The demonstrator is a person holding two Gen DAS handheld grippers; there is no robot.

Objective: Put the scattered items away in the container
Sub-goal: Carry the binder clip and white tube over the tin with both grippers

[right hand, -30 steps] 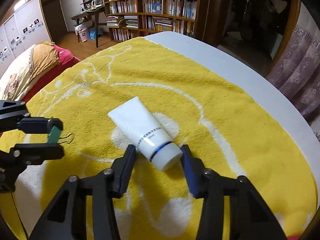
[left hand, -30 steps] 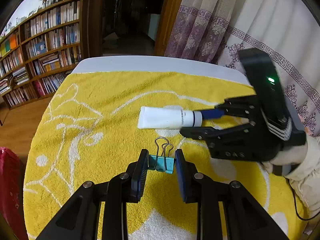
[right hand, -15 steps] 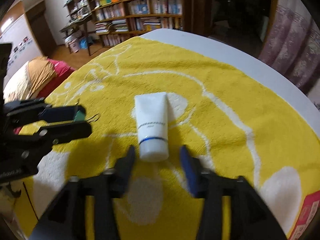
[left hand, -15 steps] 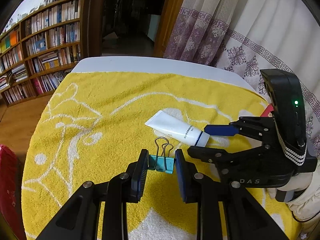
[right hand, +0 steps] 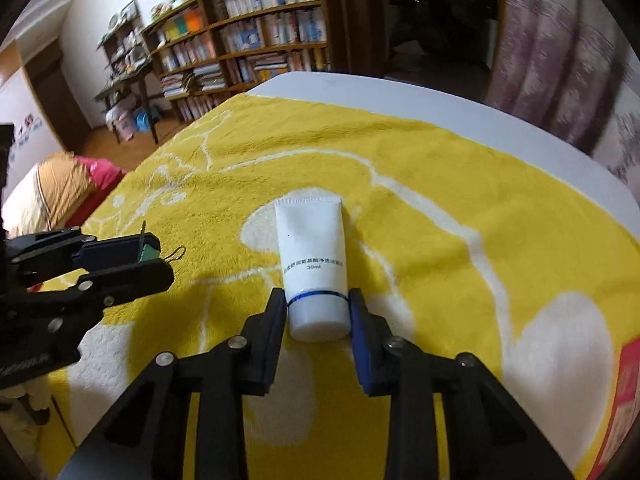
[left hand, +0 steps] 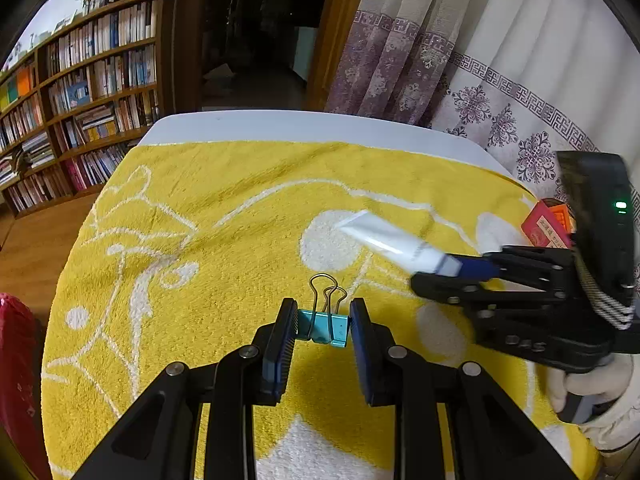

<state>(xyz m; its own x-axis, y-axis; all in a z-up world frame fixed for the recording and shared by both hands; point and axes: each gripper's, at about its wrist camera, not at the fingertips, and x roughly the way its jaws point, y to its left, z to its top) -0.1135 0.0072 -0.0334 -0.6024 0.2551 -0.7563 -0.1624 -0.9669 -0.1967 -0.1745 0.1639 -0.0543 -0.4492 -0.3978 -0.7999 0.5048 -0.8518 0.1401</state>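
Note:
A white tube [right hand: 312, 248] with a blue ring lies on the yellow towel [left hand: 224, 208], its cap end between the fingers of my right gripper [right hand: 318, 300]. The jaws are closing and both pads touch the cap. In the left wrist view the tube [left hand: 388, 246] slants up and left from the right gripper [left hand: 434, 274]. My left gripper [left hand: 322, 312] is shut on a teal binder clip [left hand: 325, 328] just above the towel, wire handles pointing away. From the right wrist view the left gripper [right hand: 162, 260] holds the clip [right hand: 149, 251] at the left.
A red carton [left hand: 546, 226] lies at the towel's right edge, partly hidden behind the right gripper; its corner [right hand: 624, 396] shows at the lower right. The white table [left hand: 304, 128] ends just beyond the towel. Curtains hang behind, bookshelves to the left.
The right gripper rolled and shifted. The tube swung from crosswise to in line with its fingers. The jaws widened, then came in on the cap. The left gripper and clip stayed put.

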